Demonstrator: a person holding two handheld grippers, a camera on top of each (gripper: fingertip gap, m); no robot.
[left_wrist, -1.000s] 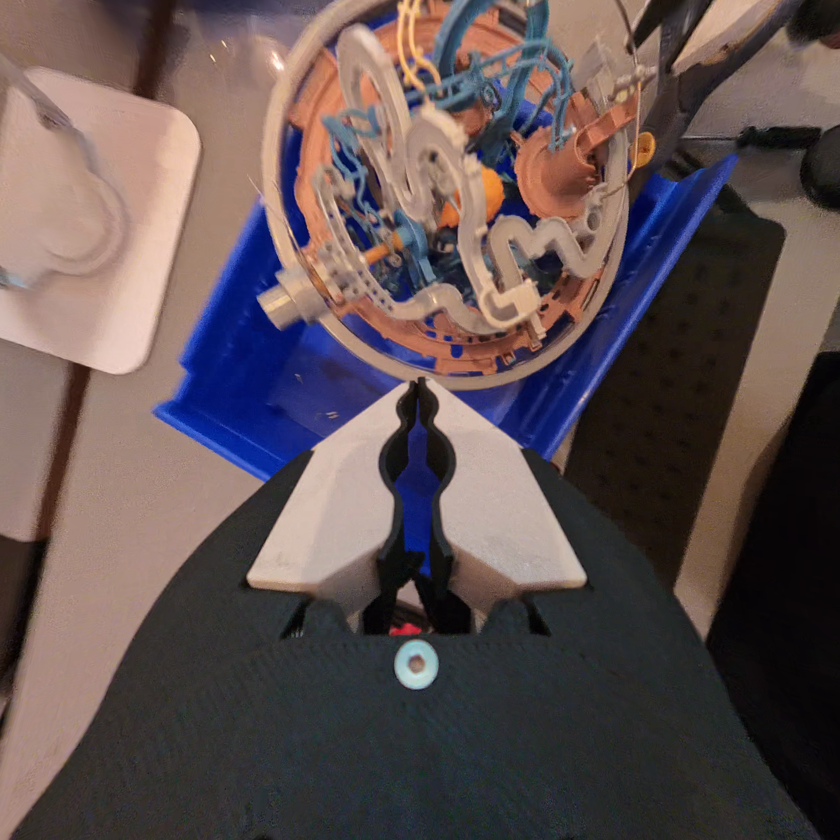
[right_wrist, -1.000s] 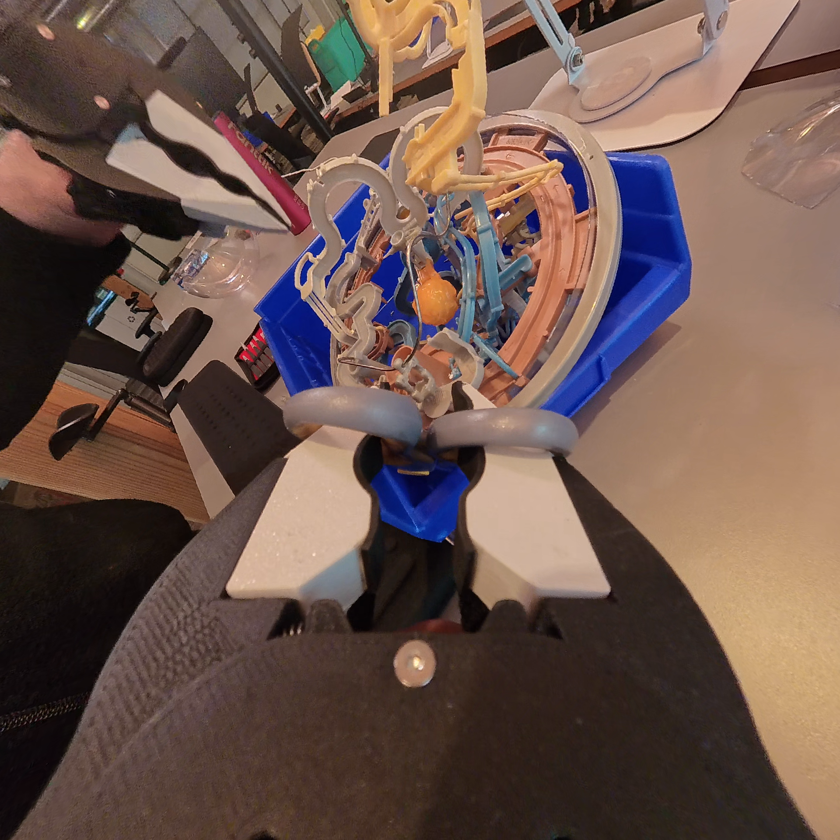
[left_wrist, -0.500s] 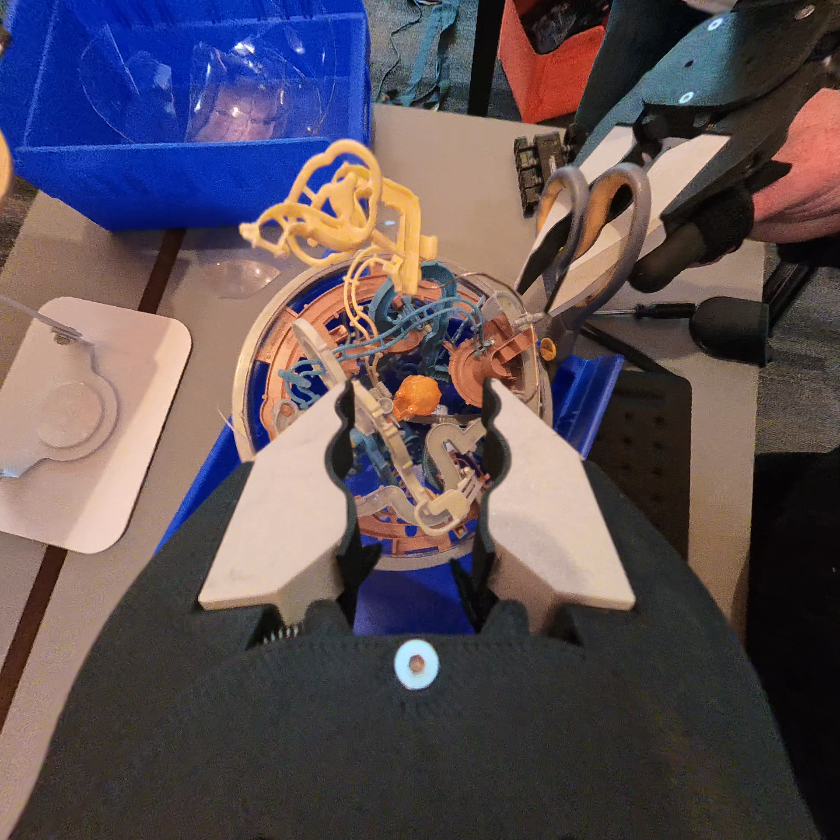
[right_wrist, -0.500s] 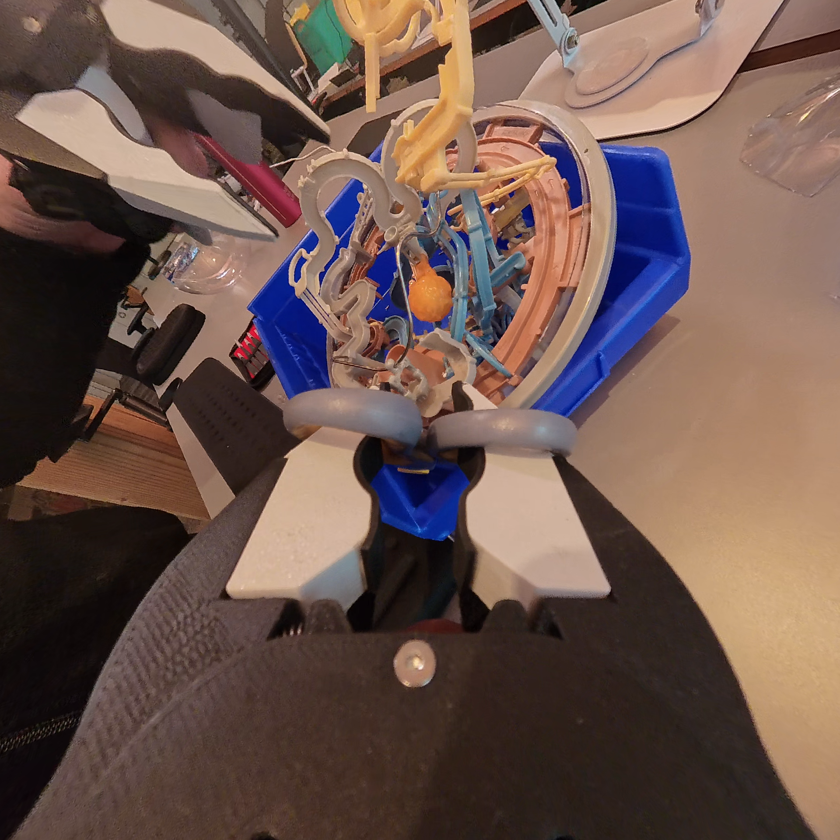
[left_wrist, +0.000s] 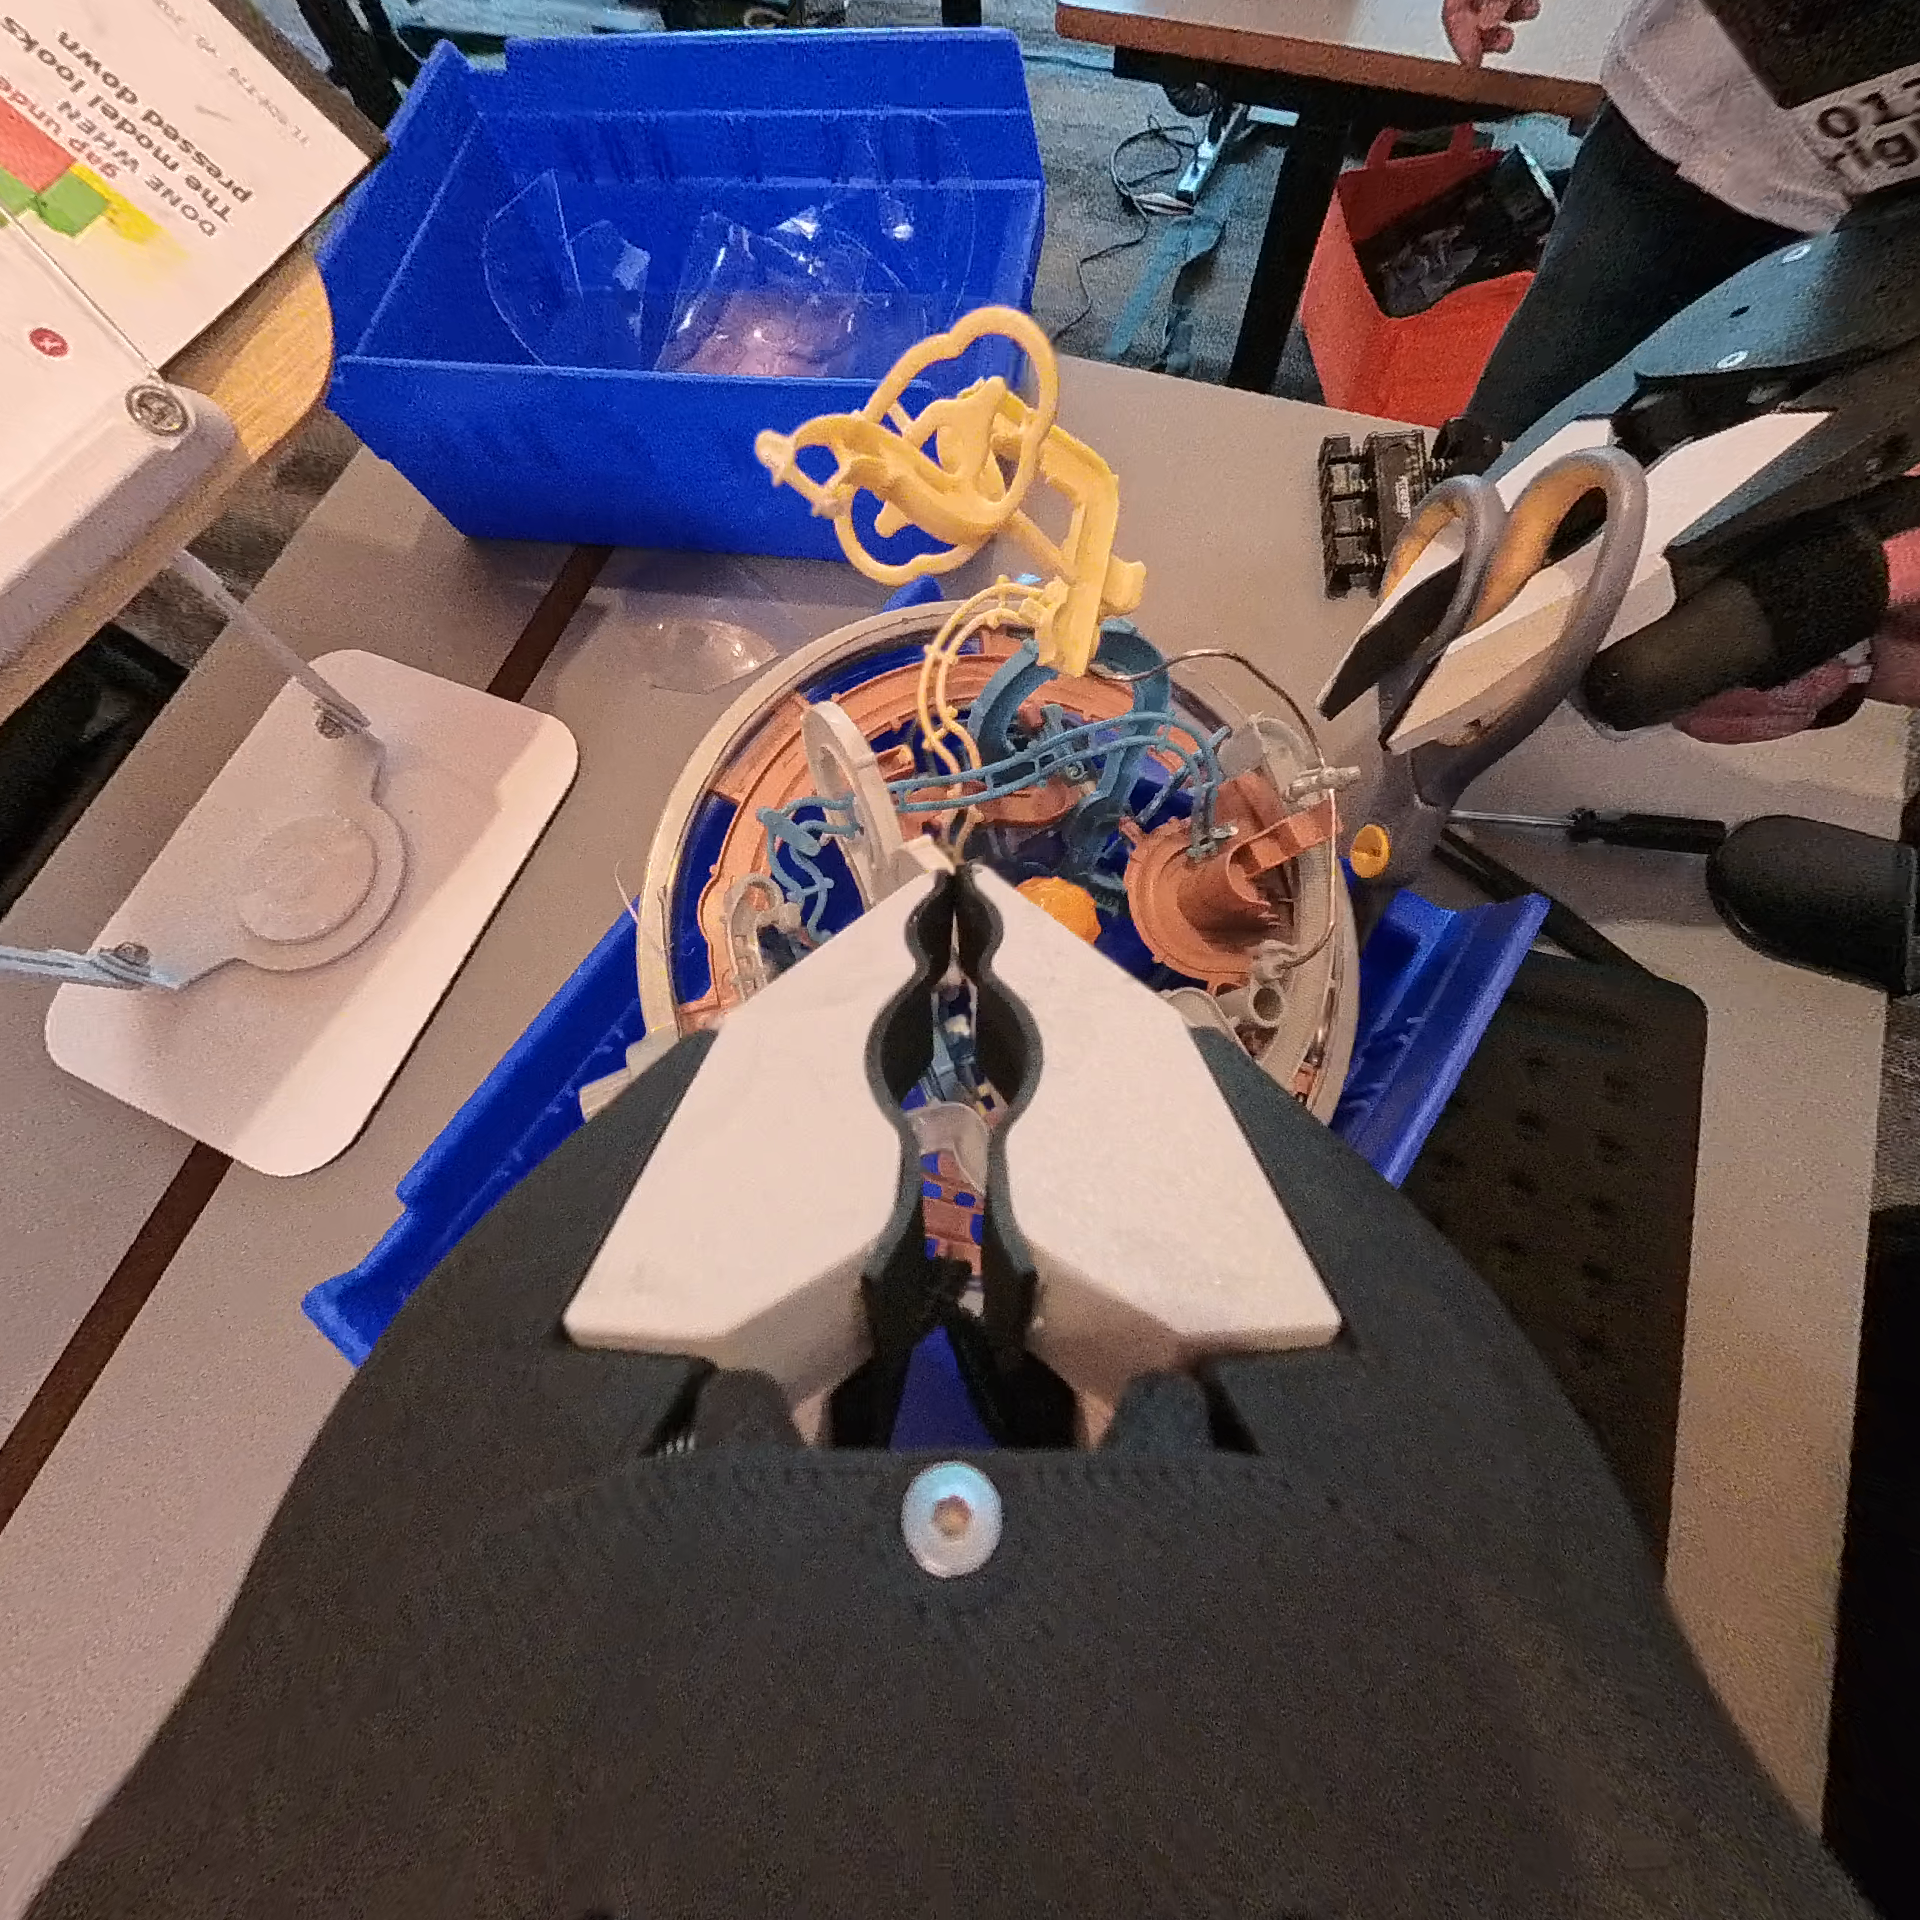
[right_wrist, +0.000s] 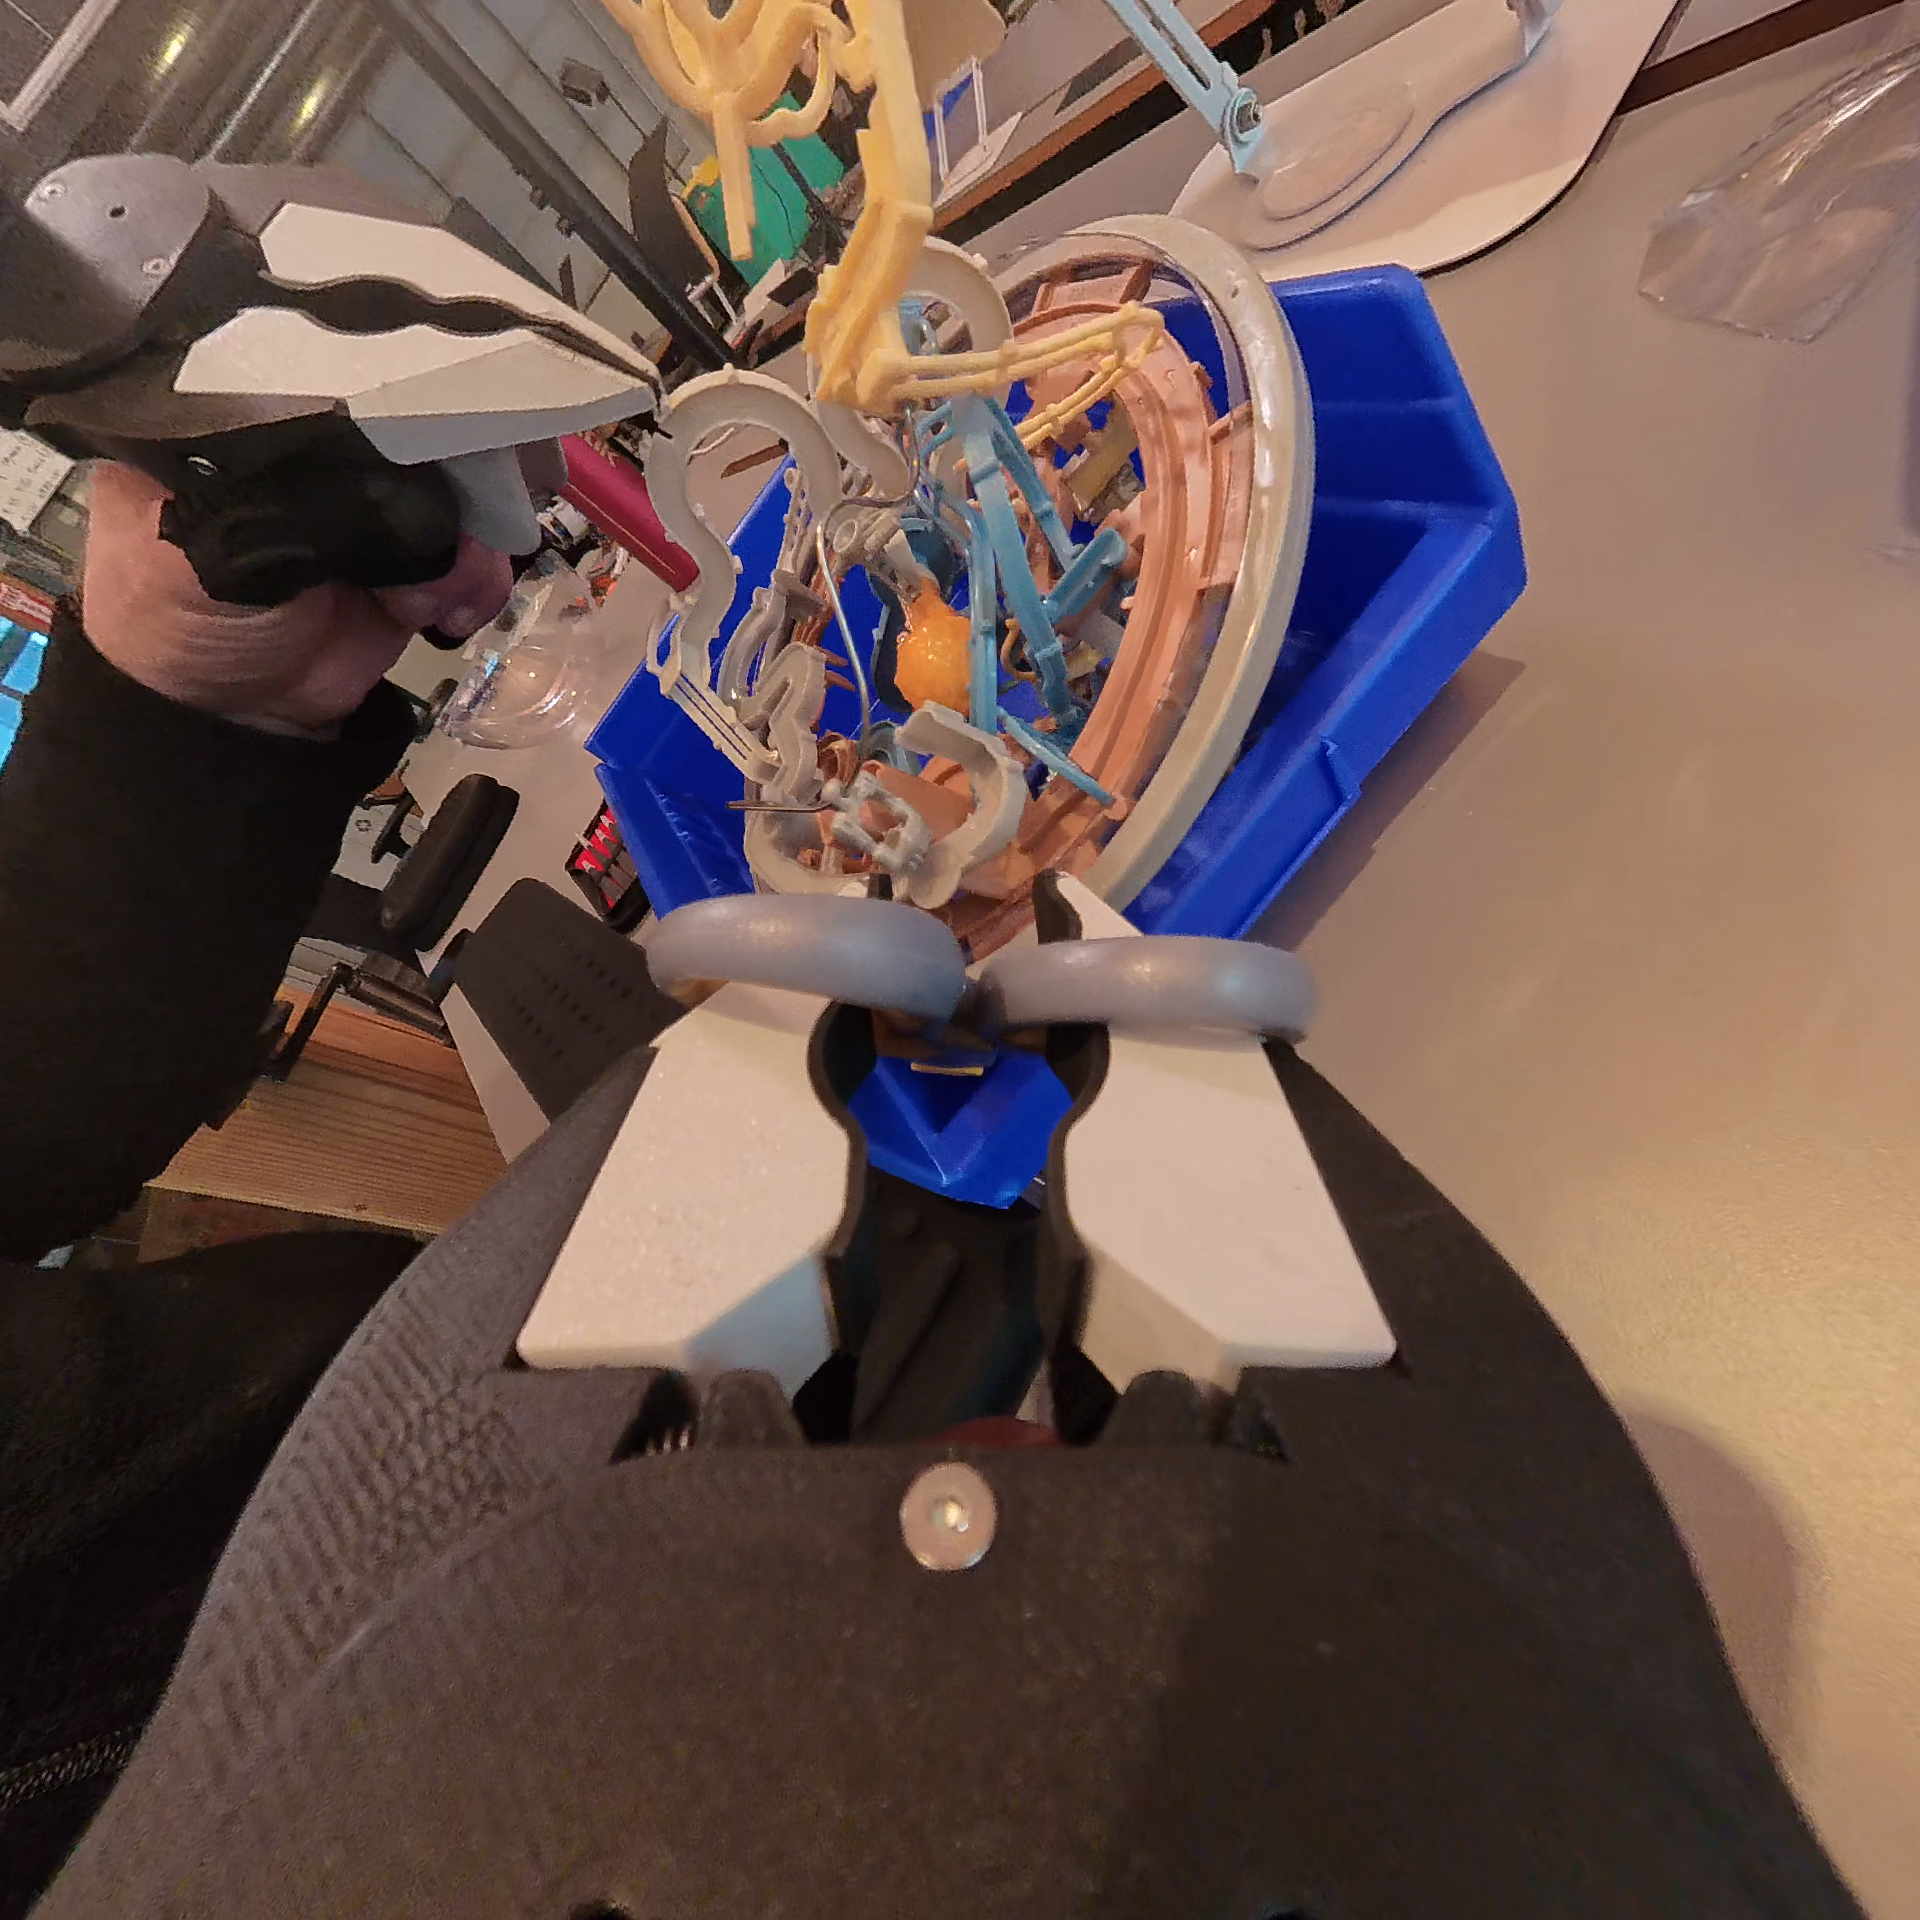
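Table (left_wrist: 156, 1351): grey surface with a dark seam running down its left part; its near edge is cut off behind the gripper bodies in both views.
Far blue bin (left_wrist: 665, 312): at the table's back edge, holding clear plastic shells that are hard to make out.
Shallow blue bin (left_wrist: 1444, 1029): under the maze; most of it is hidden by the maze and the left gripper.
Black perforated mat (left_wrist: 1558, 1143): just right of the shallow bin, partly cut off by the gripper body.
White base plate (left_wrist: 312, 914): left of the bin, a thin metal arm rising from it out of frame.
Marble maze (left_wrist: 1039, 790): a tilted grey ring filled with brown, blue and grey plastic tracks and an orange lump, leaning in the shallow bin; a pale yellow track piece (left_wrist: 966, 457) stands above it, its top cut off in the right wrist view.
Left gripper (left_wrist: 954, 883): jaws clenched at the tips, which sit against the grey and yellow tracks near the maze's middle; what, if anything, is pinched cannot be told.
Right gripper (right_wrist: 971, 935): jaws grasping the scissors (left_wrist: 1475, 623) by their grey, orange-lined handle loops; the blades point down at the maze's right rim, their tips hidden.
Screwdriver (left_wrist: 1590, 826): thin, black-handled, lying behind the scissors, partly hidden.
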